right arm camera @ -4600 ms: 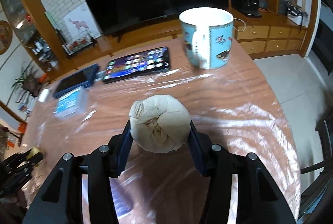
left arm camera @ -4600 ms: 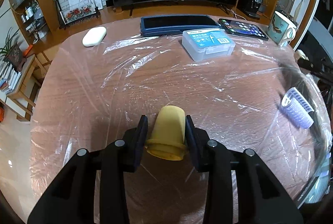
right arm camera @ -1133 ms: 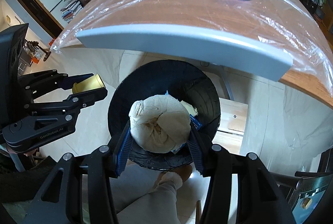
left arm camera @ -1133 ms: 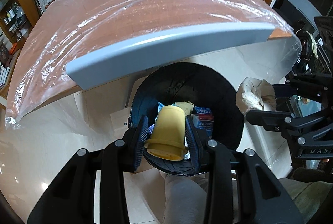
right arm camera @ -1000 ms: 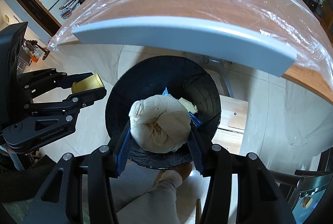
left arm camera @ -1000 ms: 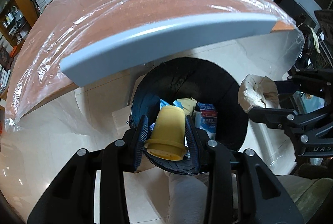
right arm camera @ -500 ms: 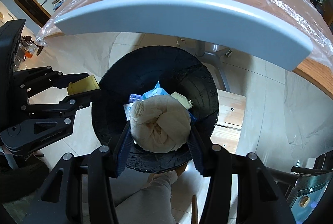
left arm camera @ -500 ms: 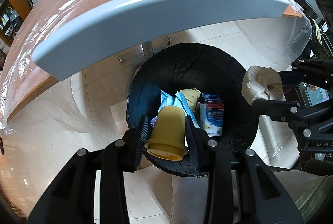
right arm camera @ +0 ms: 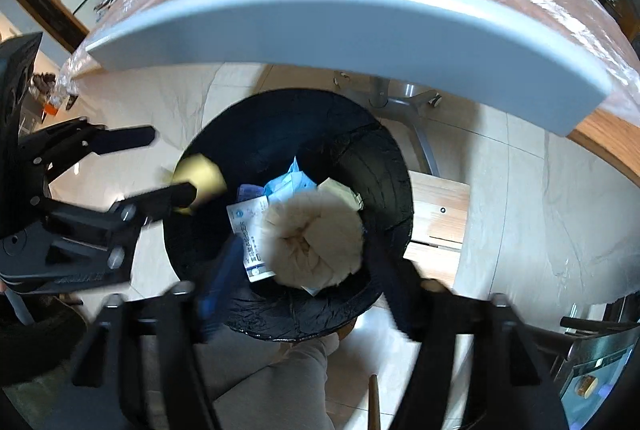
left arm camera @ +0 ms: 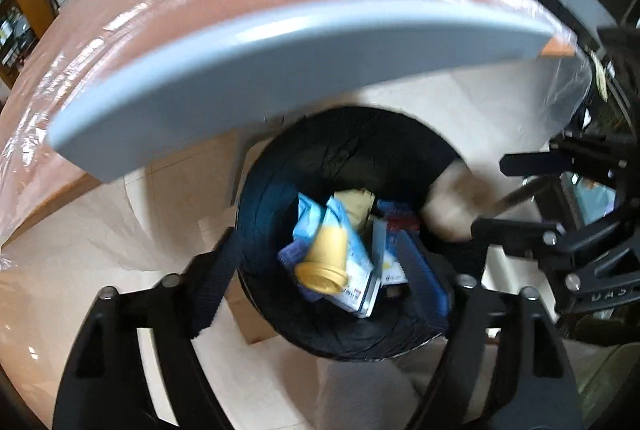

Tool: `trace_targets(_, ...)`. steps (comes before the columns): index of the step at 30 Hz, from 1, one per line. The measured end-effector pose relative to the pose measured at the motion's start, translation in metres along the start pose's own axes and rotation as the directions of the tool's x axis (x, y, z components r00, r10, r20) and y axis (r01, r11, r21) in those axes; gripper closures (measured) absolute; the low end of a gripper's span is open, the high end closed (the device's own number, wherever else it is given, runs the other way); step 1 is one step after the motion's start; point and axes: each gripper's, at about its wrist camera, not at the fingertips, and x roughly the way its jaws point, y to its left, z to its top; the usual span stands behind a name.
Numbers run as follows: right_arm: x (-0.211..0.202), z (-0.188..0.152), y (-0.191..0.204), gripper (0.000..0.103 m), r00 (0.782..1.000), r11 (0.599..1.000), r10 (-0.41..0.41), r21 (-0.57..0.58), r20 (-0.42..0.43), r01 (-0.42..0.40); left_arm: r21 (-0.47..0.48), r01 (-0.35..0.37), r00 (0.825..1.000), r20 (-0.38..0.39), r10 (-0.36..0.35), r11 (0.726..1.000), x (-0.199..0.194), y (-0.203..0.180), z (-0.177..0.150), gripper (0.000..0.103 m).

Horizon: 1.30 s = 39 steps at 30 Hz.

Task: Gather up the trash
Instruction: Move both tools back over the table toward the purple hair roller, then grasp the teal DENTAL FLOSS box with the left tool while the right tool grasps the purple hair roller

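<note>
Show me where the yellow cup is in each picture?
Left wrist view: the yellow cup is low in the middle, loose between the left gripper's wide-open fingers, over the bin.
Right wrist view: it is a yellow blur at middle left, by the bin's left rim.
Shared landmark: the black bin.

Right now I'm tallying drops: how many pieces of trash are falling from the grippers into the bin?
2: yellow cup below the left gripper, crumpled paper ball below the right gripper, both over the black bin.

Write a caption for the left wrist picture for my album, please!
Left gripper, jaws just opened, drops a yellow cup into the black bin.
</note>
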Motion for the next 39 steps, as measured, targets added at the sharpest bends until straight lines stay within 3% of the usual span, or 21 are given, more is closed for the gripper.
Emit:
trace_targets(7,-0.049,0.007,-0.005,0.030,0.992,0.999,-0.045,0.013,0.118,0.044,-0.071,0.039,0.999,0.032,-0.037,0.997,-0.030,0.016,0.008,0.022)
trace_targets(10,-0.080,0.013,0.001,0.018,0.977,0.998,-0.055,-0.006,0.208,0.057,-0.086,0.106,0.990,0.098,-0.098,0.991,-0.065,0.021,0.021,0.022)
trace_targets(11,-0.092,0.018,0.004,0.016,0.966,0.997,-0.069,-0.021,0.248,0.076,-0.083,0.119,0.986,0.123,-0.108,0.989,-0.075,0.022,0.025,0.017)
trace_targets(13,-0.104,0.028,0.005,0.010,0.948,0.990,-0.115,-0.040,0.296,0.132,-0.072,0.103,0.979,0.185,-0.088,0.992,-0.094,0.024,0.037,0.009)
trace_targets(15,-0.112,0.042,0.007,0.009,0.922,0.975,-0.179,-0.061,0.344,0.212,-0.081,0.044,0.967,0.252,-0.023,0.996,-0.111,0.030,0.053,0.006)
trace_targets(19,-0.109,0.074,0.000,0.008,0.883,0.945,-0.275,-0.060,0.380,0.321,-0.152,-0.004,0.961,0.273,0.046,0.988,-0.114,0.052,0.089,0.005)
trace_targets(24,-0.092,0.112,-0.020,0.008,0.896,0.955,-0.275,-0.009,0.350,0.297,-0.243,-0.003,0.969,0.237,0.063,0.970,-0.094,0.089,0.137,0.005)
trace_targets(27,-0.082,0.125,-0.028,0.008,0.902,0.958,-0.276,0.022,0.331,0.285,-0.231,0.004,0.974,0.219,0.048,0.973,-0.075,0.095,0.161,0.005)
trace_targets(34,-0.063,0.149,-0.043,0.008,0.907,0.954,-0.287,0.007,0.307,0.300,-0.220,-0.025,0.982,0.176,0.065,0.975,-0.040,0.090,0.219,0.005)
trace_targets(39,-0.048,0.166,-0.058,0.008,0.931,0.968,-0.222,-0.048,0.289,0.246,-0.220,-0.089,0.980,0.153,0.124,0.972,-0.010,0.076,0.263,0.005)
